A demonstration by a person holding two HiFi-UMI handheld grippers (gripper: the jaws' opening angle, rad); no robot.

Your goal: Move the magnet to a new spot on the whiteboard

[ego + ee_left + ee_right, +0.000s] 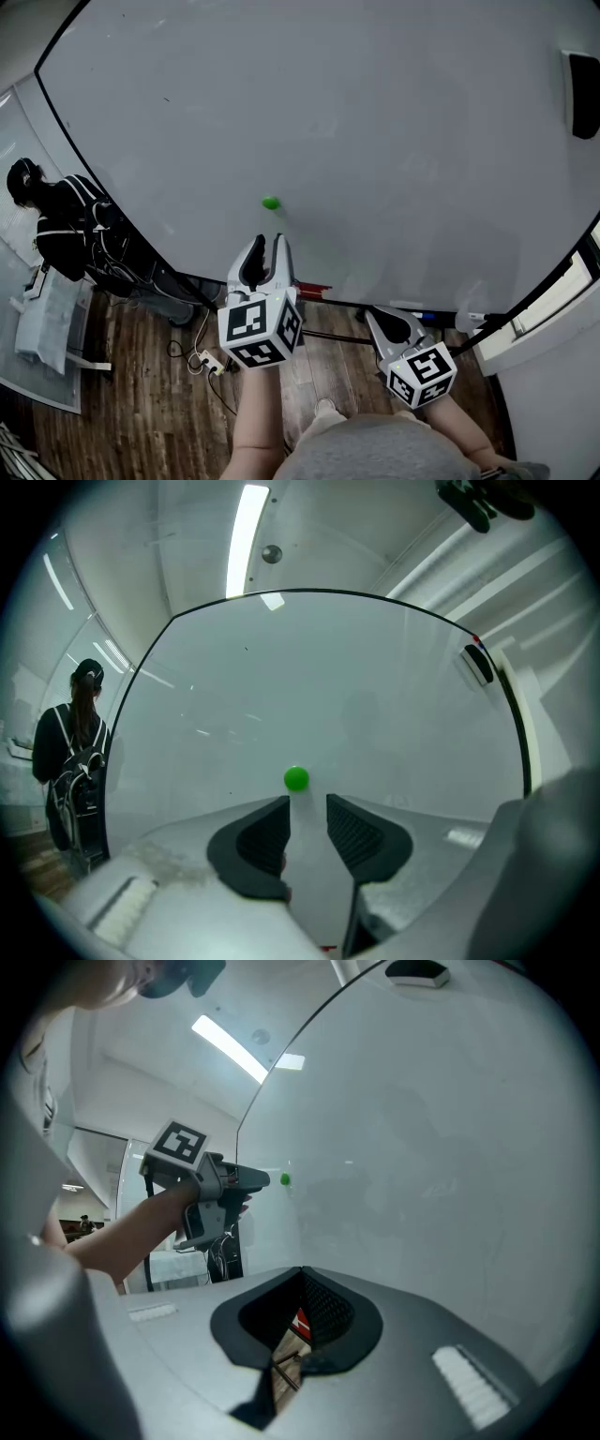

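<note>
The small round green magnet sticks on the big white whiteboard, low down near its middle. The left gripper points at it from 6 o'clock. Its jaws are wide apart with nothing between them. The magnet is just past the tips, not touching. The right gripper hangs lower, at 4 o'clock from the left one. Its jaws are closed tight on nothing.

The whiteboard is plain white with a thin dark rim. A small green magnet sticks to it near the middle of its bottom edge. A black block clings at its right edge, towards the top corner
</note>
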